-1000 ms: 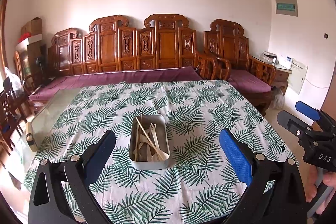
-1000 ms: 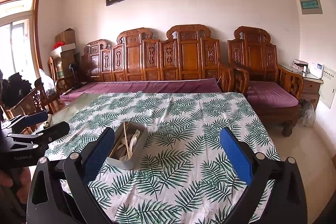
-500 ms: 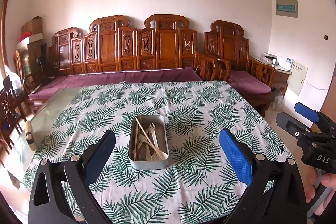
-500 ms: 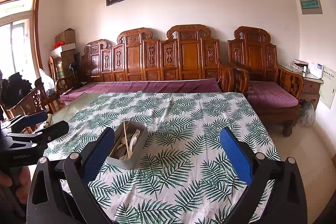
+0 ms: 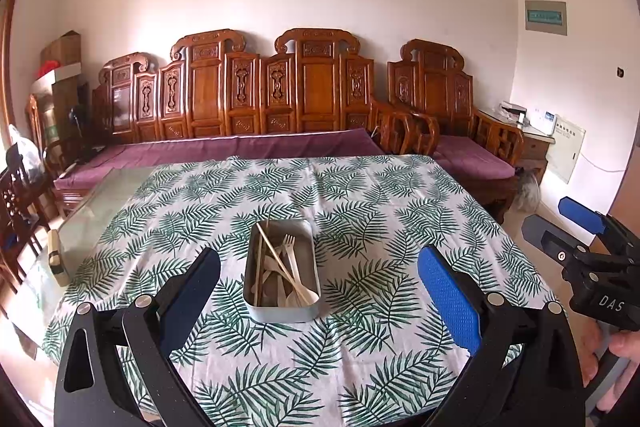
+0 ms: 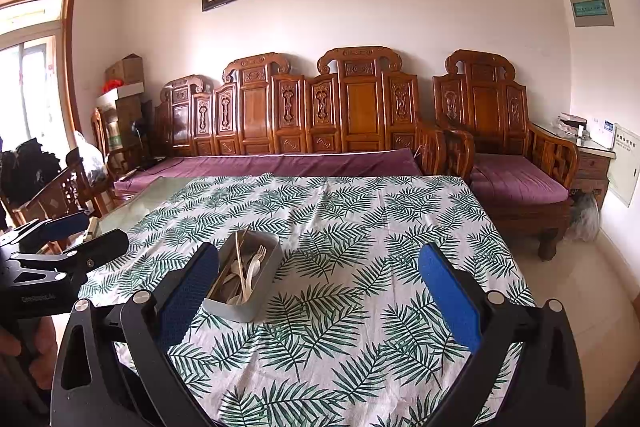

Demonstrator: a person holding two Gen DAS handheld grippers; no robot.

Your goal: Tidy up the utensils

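A grey metal tray (image 5: 282, 311) sits on the leaf-print tablecloth (image 5: 360, 219). It holds wooden chopsticks (image 5: 280, 263), a white fork (image 5: 289, 247) and pale spoons. My left gripper (image 5: 319, 259) is open, hovering short of the tray with its blue pads spread to either side. In the right wrist view the tray (image 6: 230, 307) lies front left, just past the left fingertip of my open right gripper (image 6: 319, 255). Nothing is between either pair of fingers. Each gripper shows in the other's view: the right gripper (image 5: 550, 217) held at the table's right, the left gripper (image 6: 100, 229) at its left.
Bare glass tabletop (image 5: 100, 195) shows left of the cloth, with a small beige object (image 5: 56, 259) near its edge. A carved wooden sofa (image 5: 240, 147) with purple cushions runs behind the table. An armchair (image 6: 512, 179) stands at the back right, dark chairs (image 6: 60, 191) at the left.
Both grippers have only drifted slightly. Their fingers stay wide apart, and the tray and its utensils lie as before.
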